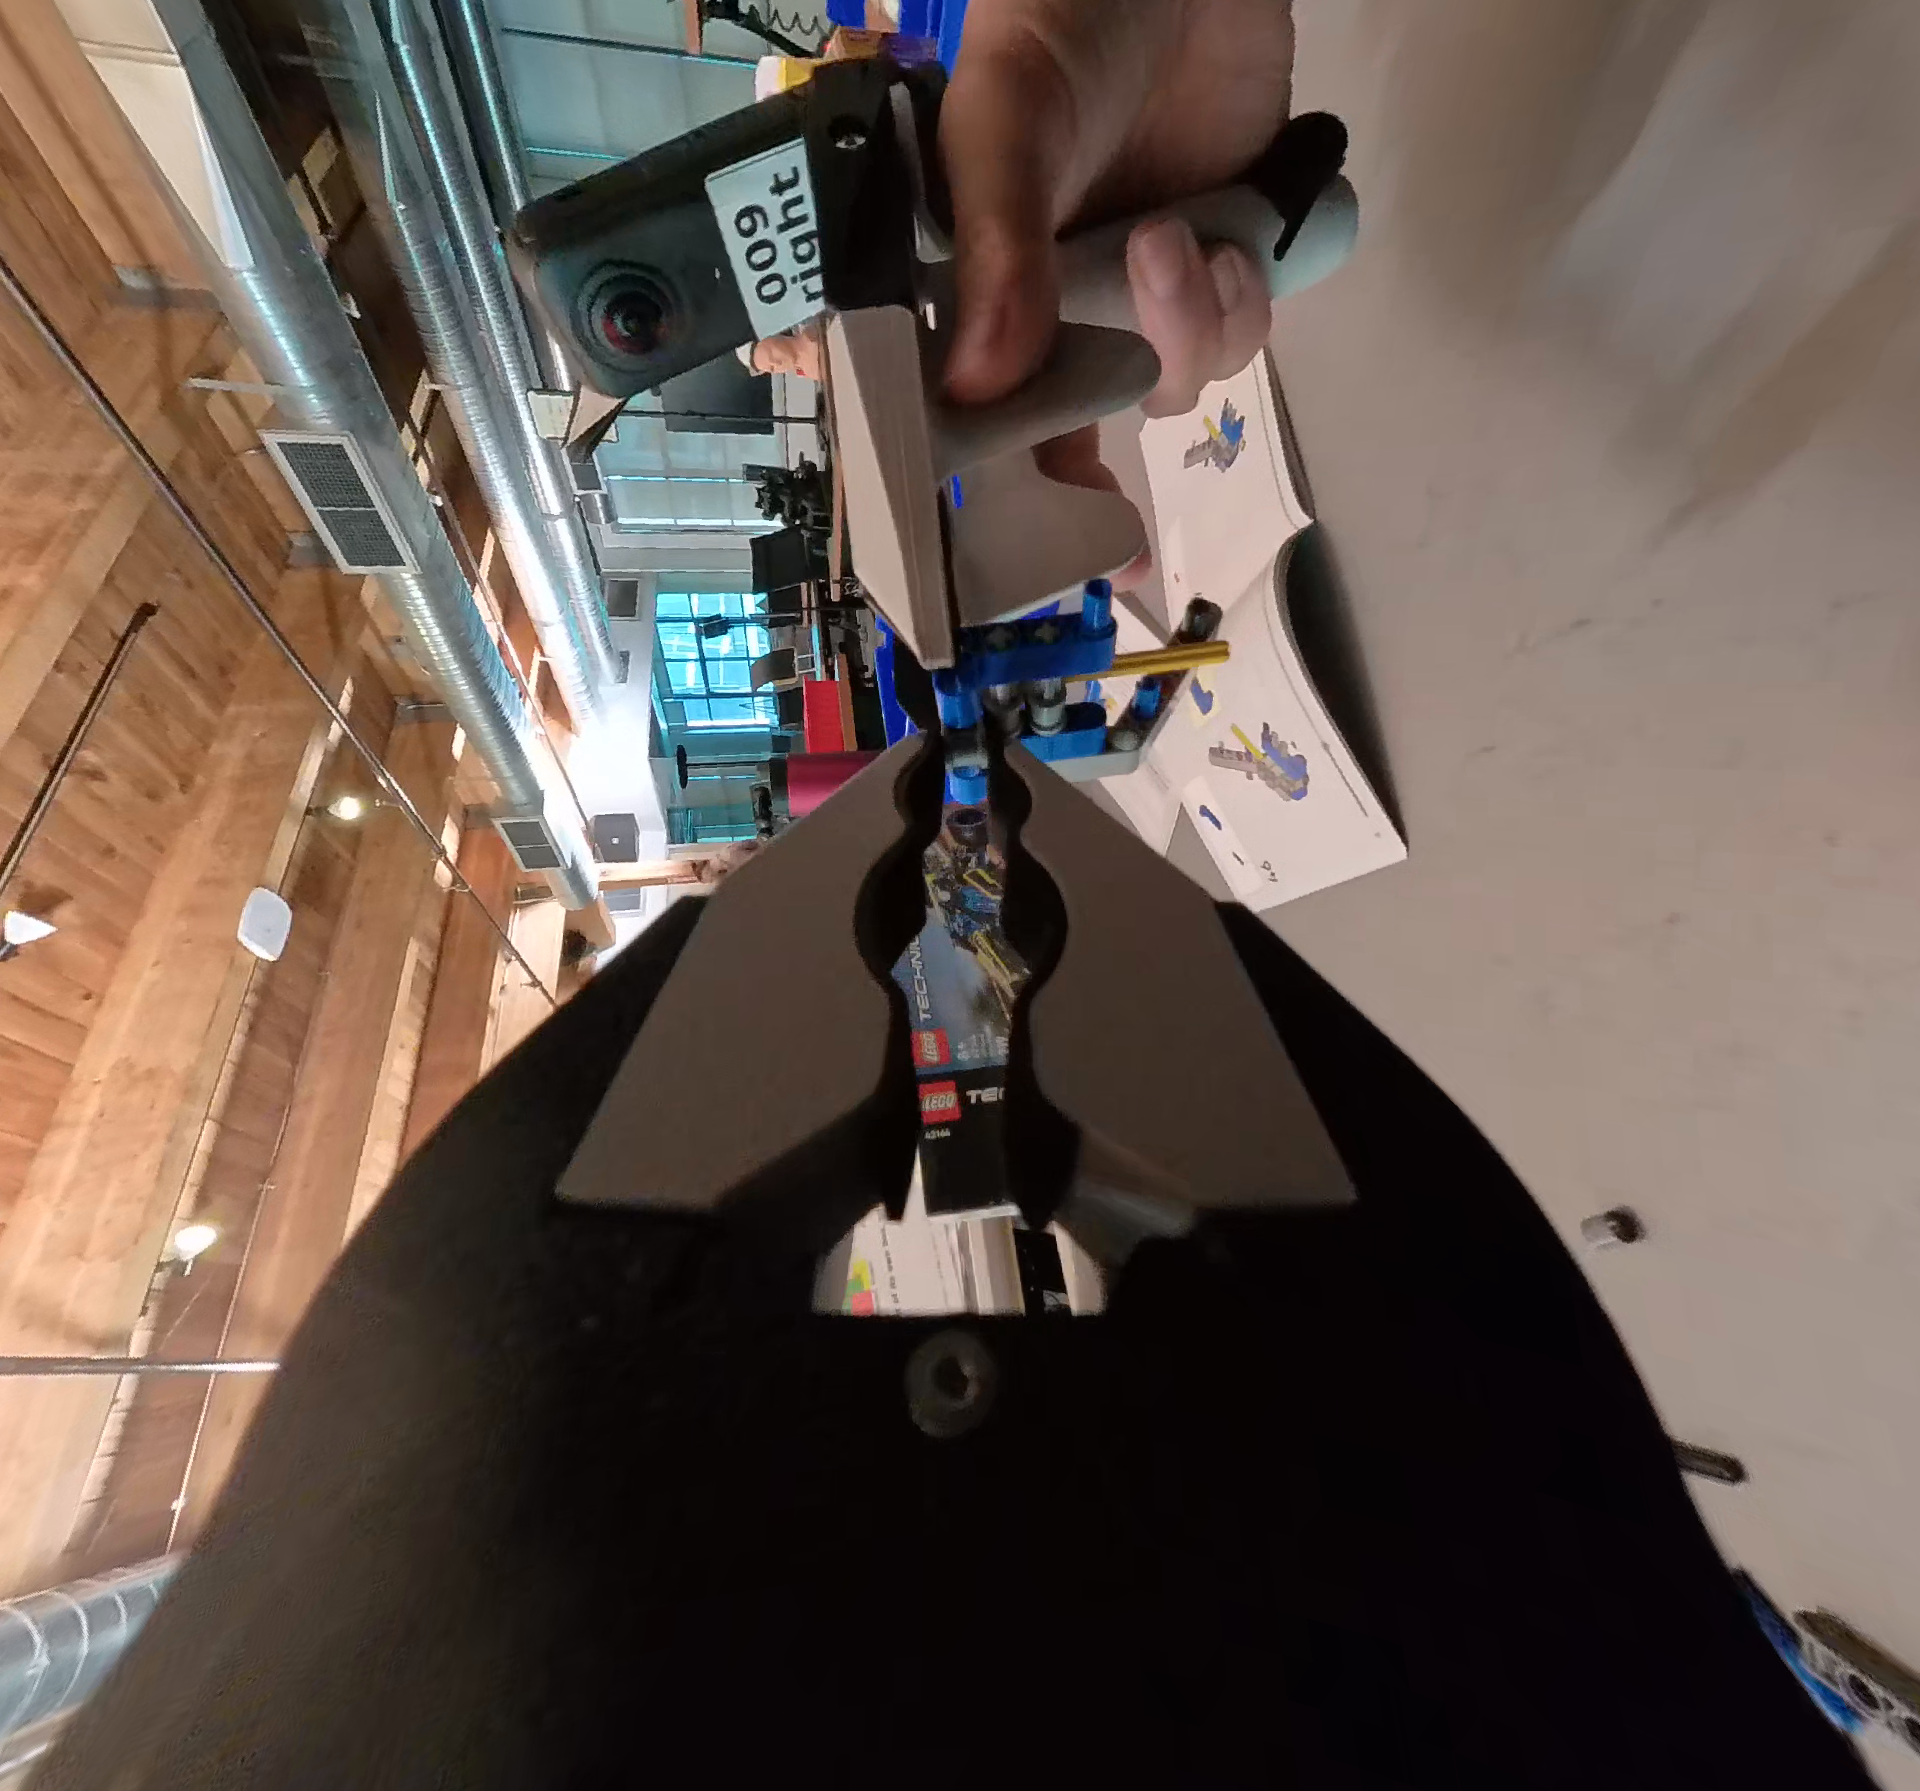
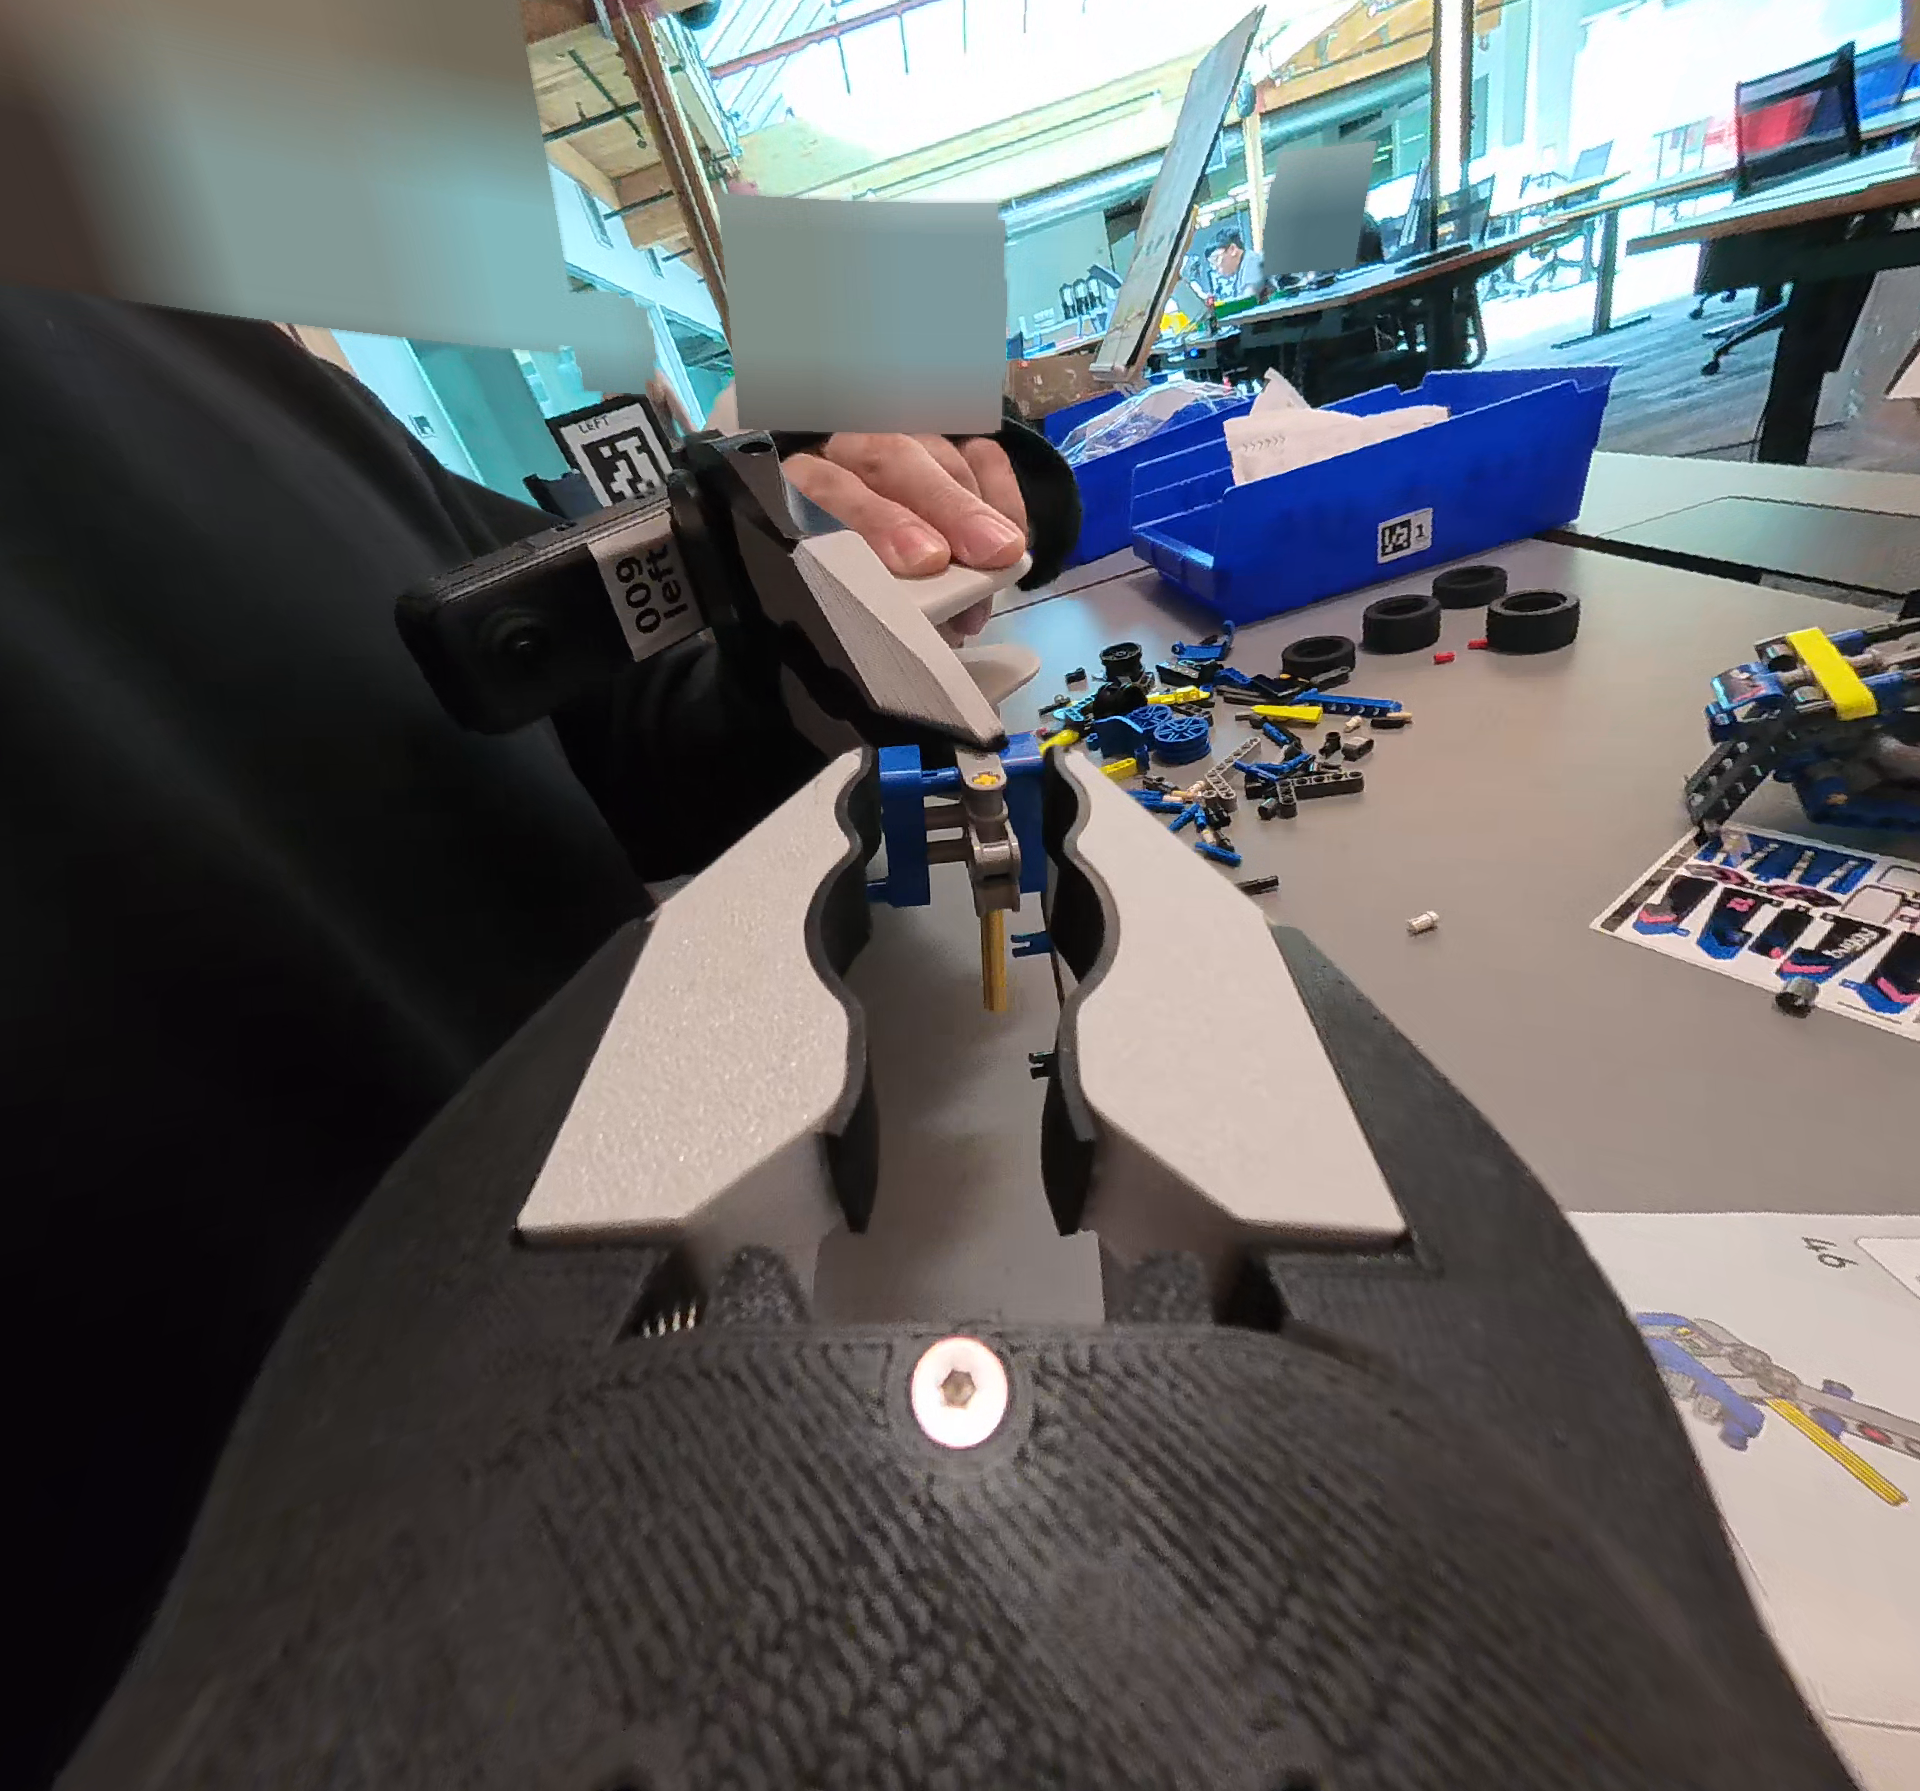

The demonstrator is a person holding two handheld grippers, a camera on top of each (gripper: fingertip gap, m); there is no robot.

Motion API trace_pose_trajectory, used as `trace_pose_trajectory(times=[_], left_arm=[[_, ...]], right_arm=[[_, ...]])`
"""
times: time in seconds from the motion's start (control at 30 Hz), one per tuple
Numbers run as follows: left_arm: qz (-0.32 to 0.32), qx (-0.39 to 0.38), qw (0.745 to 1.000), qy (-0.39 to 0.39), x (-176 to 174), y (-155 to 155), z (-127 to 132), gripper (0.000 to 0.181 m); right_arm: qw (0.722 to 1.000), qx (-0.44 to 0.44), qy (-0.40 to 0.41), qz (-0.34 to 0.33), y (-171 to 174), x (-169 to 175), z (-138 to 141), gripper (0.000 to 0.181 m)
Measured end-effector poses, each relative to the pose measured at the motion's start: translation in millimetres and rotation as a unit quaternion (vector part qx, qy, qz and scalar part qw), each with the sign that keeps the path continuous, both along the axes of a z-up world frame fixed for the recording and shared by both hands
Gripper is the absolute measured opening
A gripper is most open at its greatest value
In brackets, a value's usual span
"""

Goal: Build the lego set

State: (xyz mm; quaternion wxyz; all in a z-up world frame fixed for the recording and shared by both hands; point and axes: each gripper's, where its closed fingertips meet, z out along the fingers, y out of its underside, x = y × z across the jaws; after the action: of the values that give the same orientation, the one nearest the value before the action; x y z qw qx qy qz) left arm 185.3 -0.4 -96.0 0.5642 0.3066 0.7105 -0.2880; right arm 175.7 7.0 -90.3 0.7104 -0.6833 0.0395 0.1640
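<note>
A small blue lego sub-assembly (image 1: 1039,655) with a yellow axle (image 1: 1164,663) is held in the air between both grippers. In the right wrist view my right gripper (image 2: 961,765) is shut on the sub-assembly's (image 2: 904,827) blue sides, and the axle (image 2: 994,962) hangs down. My left gripper (image 2: 987,739) comes in from the upper left and pinches its top end at a grey connector (image 2: 987,806). In the left wrist view my left gripper (image 1: 966,754) is nearly closed on that end, with the right gripper (image 1: 940,655) opposite.
On the grey table lie a pile of loose parts (image 2: 1226,754), three black tyres (image 2: 1403,621), blue bins (image 2: 1351,505), a partly built blue vehicle (image 2: 1808,733), a sticker sheet (image 2: 1766,910) and the open instruction booklet (image 2: 1766,1378). The lego box (image 1: 961,1014) shows behind the left fingers. Left and right tips are no more than a few centimetres apart. The partly built blue vehicle (image 2: 1808,733) is about 30 centimetres from both grippers' fingertips.
</note>
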Motion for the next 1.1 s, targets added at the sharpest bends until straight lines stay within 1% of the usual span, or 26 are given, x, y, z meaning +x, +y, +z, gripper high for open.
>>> trace_pose_trajectory(times=[0.1, 0.2, 0.4, 0.5, 0.6, 0.73, 0.83, 0.93, 1.0, 1.1], left_arm=[[0.001, 0.004, 1.0, 0.01, 1.8, 0.3, -1.8, 0.004], [0.001, 0.005, 1.0, 0.009, 2.9, 1.2, -2.2, 0.004], [0.008, 0.011, 1.0, -0.015, 3.6, 1.8, -0.9, 0.003], [0.023, 0.02, 0.999, -0.026, 8.2, 3.9, -2.2, 0.004], [0.027, 0.008, 0.999, -0.029, 9.7, 5.9, 1.4, 0.004], [0.023, 0.003, 0.999, -0.029, 8.5, 3.7, 1.1, 0.004], [0.017, -0.001, 1.0, -0.021, 8.6, 3.3, -0.2, 0.004], [0.024, -0.004, 0.999, -0.022, 11.3, 4.5, 1.5, 0.004], [0.03, -0.004, 0.999, -0.028, 13.2, 5.5, 2.0, 0.004], [0.025, -0.011, 0.999, -0.027, 11.1, 4.3, 2.3, 0.004]], right_arm=[[1.0, -0.001, 0.007, -0.007, 0.7, 2.1, -1.9, 0.029], [1.0, -0.004, -0.009, -0.019, 1.3, 3.0, -1.8, 0.03], [1.0, -0.008, -0.015, -0.019, 1.8, 3.4, -1.0, 0.03], [0.999, -0.005, 0.001, -0.032, 3.6, 8.0, -2.2, 0.029], [0.999, 0.005, -0.009, -0.052, 1.7, 11.0, -0.3, 0.03], [0.998, 0.004, -0.024, -0.055, 0.8, 9.2, 0.2, 0.03], [0.997, -0.004, -0.051, -0.064, 0.1, 9.4, 0.3, 0.029], [0.994, -0.009, -0.078, -0.082, 0.0, 11.2, 2.6, 0.026], [0.993, -0.013, -0.079, -0.087, 0.5, 12.1, 2.5, 0.024], [0.995, -0.005, -0.07, -0.076, -0.7, 9.5, 3.0, 0.024]])
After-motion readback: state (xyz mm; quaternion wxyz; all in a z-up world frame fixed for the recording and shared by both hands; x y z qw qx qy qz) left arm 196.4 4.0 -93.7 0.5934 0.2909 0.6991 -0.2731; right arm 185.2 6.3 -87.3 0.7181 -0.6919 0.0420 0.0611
